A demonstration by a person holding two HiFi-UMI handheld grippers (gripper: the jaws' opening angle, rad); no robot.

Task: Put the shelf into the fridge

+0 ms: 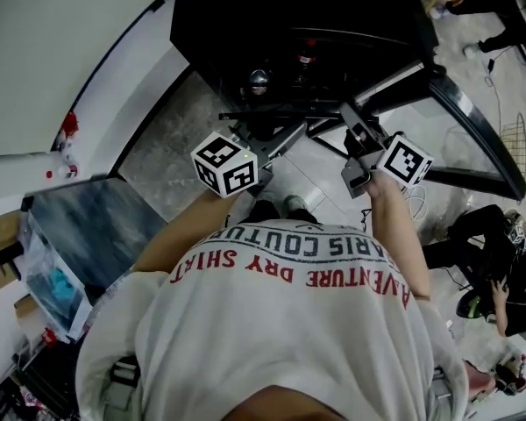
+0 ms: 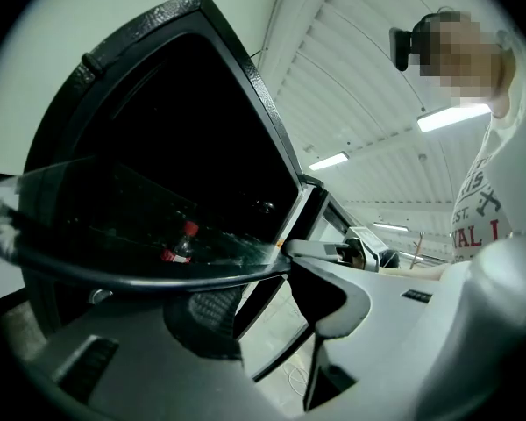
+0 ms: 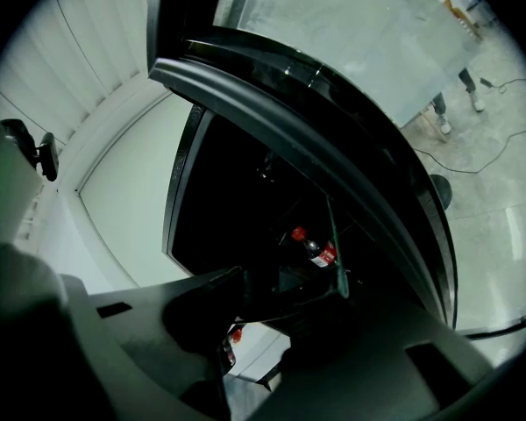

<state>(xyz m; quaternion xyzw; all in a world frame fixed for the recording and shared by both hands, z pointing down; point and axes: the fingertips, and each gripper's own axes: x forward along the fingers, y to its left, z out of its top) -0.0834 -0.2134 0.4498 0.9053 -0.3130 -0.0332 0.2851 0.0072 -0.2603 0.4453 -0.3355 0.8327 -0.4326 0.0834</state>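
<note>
The shelf (image 1: 280, 112) (image 2: 114, 274) (image 3: 331, 239), clear glass in a dark rim, hangs just in front of the open black fridge (image 1: 289, 16). A red-capped bottle (image 1: 305, 58) (image 2: 182, 239) (image 3: 314, 248) stands in the fridge's dark inside. The right tongs (image 1: 346, 117) (image 3: 263, 296) are clamped on the shelf's near edge. The left tongs (image 1: 285, 139) (image 2: 263, 301) stand apart: the rim lies across their tips, with floor showing between the pads. The fridge door (image 1: 482, 147) swings out to the right.
</note>
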